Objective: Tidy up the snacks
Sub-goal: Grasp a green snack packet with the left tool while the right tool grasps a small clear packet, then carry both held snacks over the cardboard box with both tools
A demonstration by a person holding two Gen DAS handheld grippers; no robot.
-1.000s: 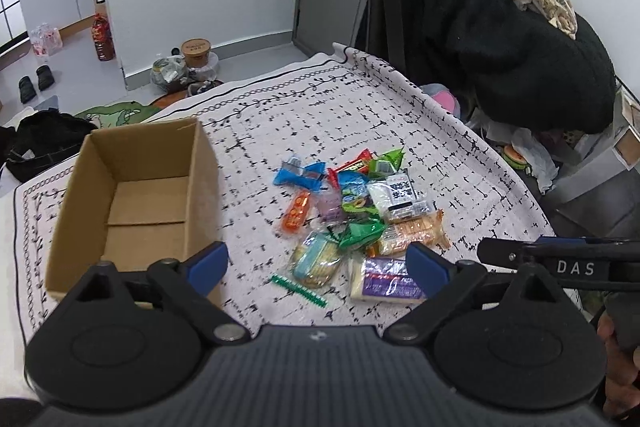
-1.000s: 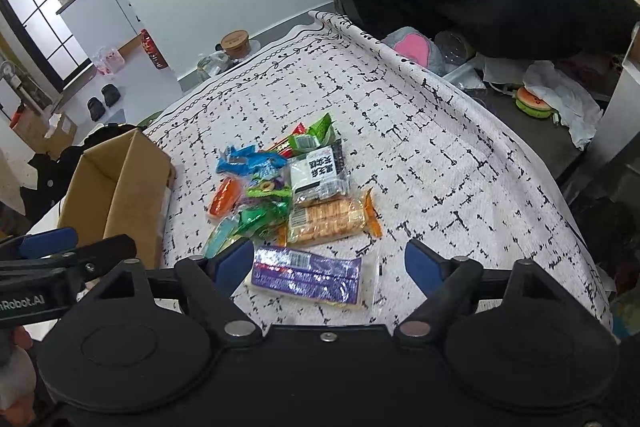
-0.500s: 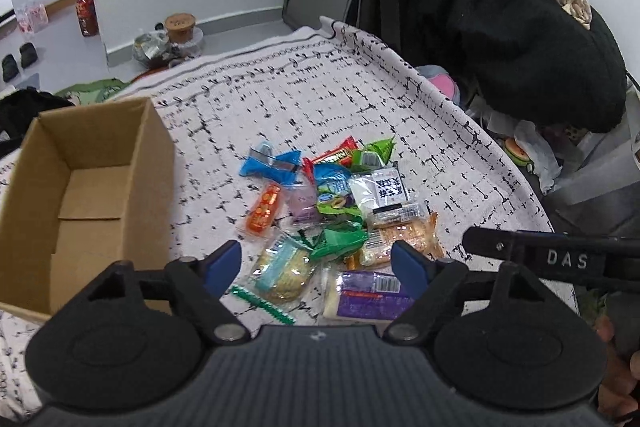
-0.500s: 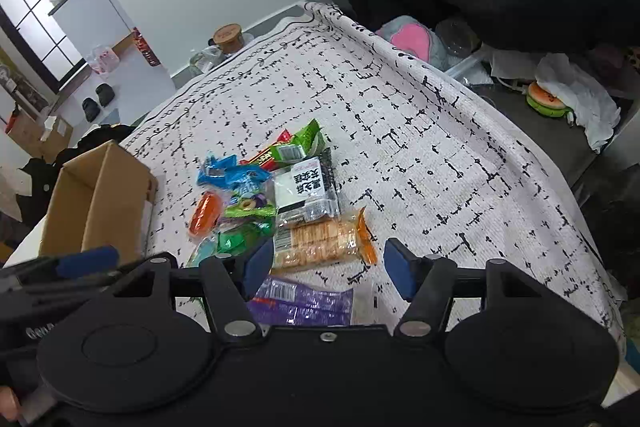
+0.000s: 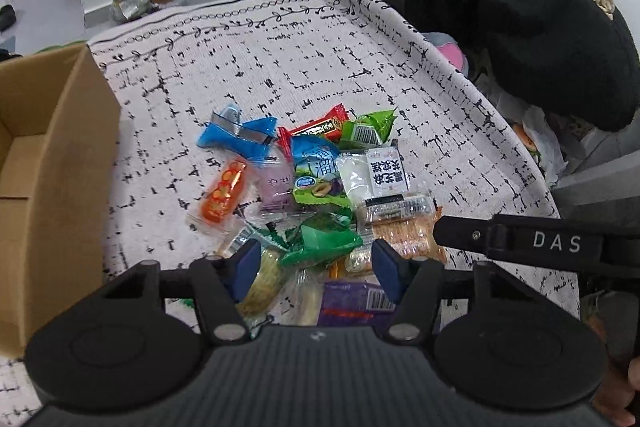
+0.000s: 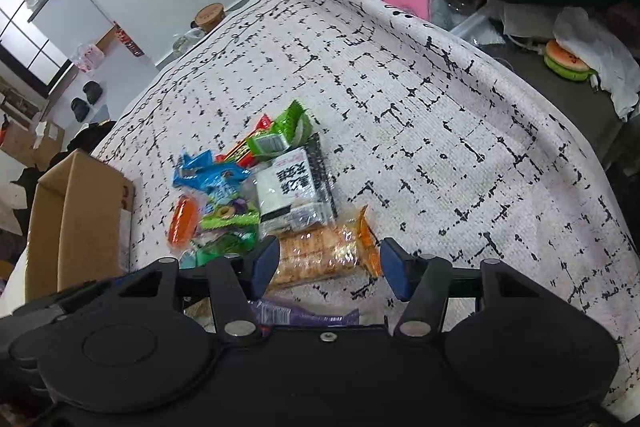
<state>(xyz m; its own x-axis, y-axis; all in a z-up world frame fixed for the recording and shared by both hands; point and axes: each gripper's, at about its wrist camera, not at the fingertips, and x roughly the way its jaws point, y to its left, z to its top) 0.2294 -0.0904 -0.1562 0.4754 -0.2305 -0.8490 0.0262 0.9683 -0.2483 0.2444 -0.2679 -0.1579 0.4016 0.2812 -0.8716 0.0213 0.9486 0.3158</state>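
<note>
A heap of wrapped snacks (image 5: 316, 187) lies in the middle of a white tablecloth (image 5: 280, 59) printed with black dashes; an open cardboard box (image 5: 52, 163) stands on the cloth to the left of the heap, apart from it; nothing shows in the part of the box that is in view.

The left gripper (image 5: 314, 265) hangs over the near edge of the heap, its jaws partly open and just now narrowing; between the blue pads sit a green crinkle-edged packet (image 5: 320, 237) and a pale yellowish packet (image 5: 266, 281), with no pad pressing on either; a purple packet (image 5: 352, 301) lies just below the right pad.

The right gripper (image 6: 330, 267) points down at the same heap, jaws about half open, having closed a good deal and still a touch in the last moment; an orange-ended pack of crackers (image 6: 324, 255) lies between its pads, not visibly pinched; the purple packet (image 6: 296, 315) shows below it, close against the gripper body.

Further back in the heap: a black-and-white packet (image 6: 290, 187), a blue wrapper (image 5: 238, 139), an orange sweet (image 5: 224, 191), a red bar (image 5: 320, 125).
</note>
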